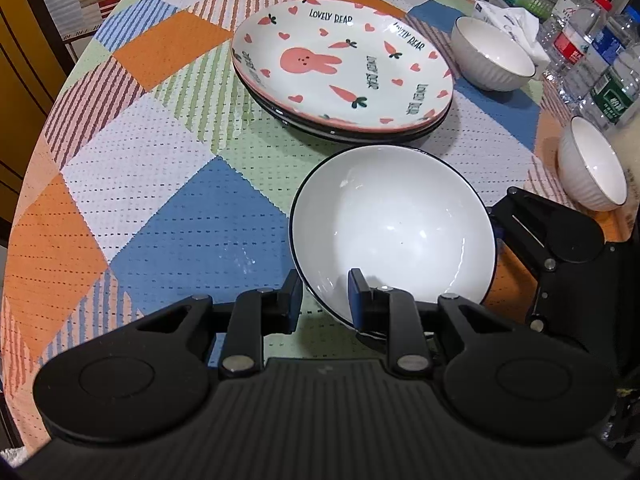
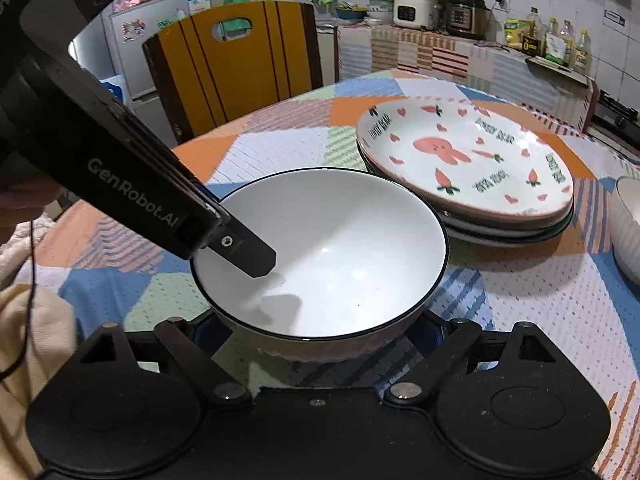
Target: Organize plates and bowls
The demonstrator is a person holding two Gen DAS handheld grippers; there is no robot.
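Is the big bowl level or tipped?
Tipped: the big bowl leans its opening sideways, rim pinched by the left gripper.

Both grippers are matte black: the left gripper has blue pads, silver pivot screws and a ribbed base. Its side reads "GenRobot.AI". A cream sleeve carries a thin black cable.

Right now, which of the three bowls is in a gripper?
The large dark-rimmed bowl, clamped at its near rim by the left gripper; the two smaller ribbed bowls sit untouched.
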